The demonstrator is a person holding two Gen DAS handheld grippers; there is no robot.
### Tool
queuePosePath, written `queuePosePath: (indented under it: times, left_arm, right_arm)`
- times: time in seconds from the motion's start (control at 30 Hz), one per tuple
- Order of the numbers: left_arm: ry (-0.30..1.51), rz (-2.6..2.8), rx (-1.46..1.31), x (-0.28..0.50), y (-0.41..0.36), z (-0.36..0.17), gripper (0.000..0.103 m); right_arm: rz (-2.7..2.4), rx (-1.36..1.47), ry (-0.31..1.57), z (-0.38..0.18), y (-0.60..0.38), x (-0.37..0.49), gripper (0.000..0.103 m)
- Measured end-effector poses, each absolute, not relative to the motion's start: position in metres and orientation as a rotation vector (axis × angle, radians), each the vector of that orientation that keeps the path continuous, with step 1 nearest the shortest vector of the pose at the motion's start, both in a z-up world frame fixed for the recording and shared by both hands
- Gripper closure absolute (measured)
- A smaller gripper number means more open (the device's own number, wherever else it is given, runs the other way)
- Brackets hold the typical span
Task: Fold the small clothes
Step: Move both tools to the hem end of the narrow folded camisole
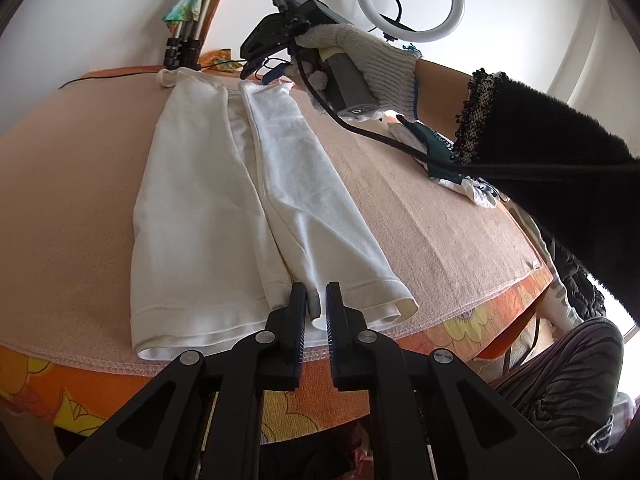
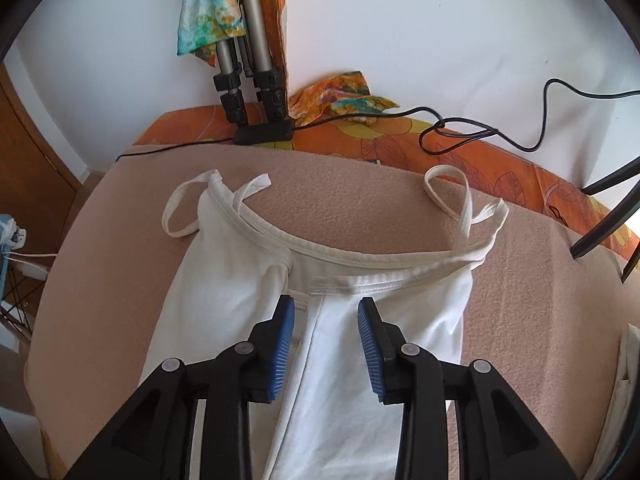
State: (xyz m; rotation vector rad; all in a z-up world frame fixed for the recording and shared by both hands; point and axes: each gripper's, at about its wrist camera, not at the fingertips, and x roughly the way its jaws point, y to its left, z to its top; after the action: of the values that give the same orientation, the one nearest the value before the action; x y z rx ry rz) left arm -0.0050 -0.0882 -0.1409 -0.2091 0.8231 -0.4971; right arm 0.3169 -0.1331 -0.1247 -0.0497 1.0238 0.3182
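On the padded table (image 1: 420,216): white camisole (image 1: 224,208), side panel folded inward.
Left view: my left gripper (image 1: 316,296), jaws parted, releases the hem; snagging would undo the fold. Right view: my right gripper (image 2: 326,320) open over the neckline; loose straps (image 2: 460,200) may tangle.

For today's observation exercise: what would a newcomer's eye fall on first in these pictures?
First, the white strappy top spread flat on the pinkish blanket, its sides folded inward. Next, the gloved hand at the far end, under a ring light on the wall. Then the black claws in the foreground.
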Motion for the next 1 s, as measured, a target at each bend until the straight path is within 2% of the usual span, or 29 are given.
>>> queuePosePath:
  times: [0.27, 0.33, 0.67, 0.97, 1.0]
  left_arm:
    - [0.848, -0.487, -0.178, -0.018, -0.040, -0.115, 0.082]
    - [0.885, -0.472, -0.203, -0.010, -0.024, -0.115, 0.074]
    - [1.105, -0.495, -0.343, 0.025, -0.006, -0.147, 0.071]
    - [1.105, -0.511, -0.402, 0.032, -0.008, -0.150, 0.071]
    - [1.101, -0.519, -0.418, 0.034, -0.007, -0.150, 0.074]
  right_arm:
    - [0.335, 0.035, 1.004, -0.092, -0.205, 0.201, 0.068]
    - [0.354, 0.067, 1.027, -0.096, -0.218, 0.161, 0.068]
    - [0.492, 0.239, 1.183, -0.154, -0.230, 0.024, 0.068]
    - [0.559, 0.351, 1.210, -0.172, -0.236, 0.008, 0.068]
    - [0.560, 0.357, 1.214, -0.173, -0.235, 0.007, 0.069]
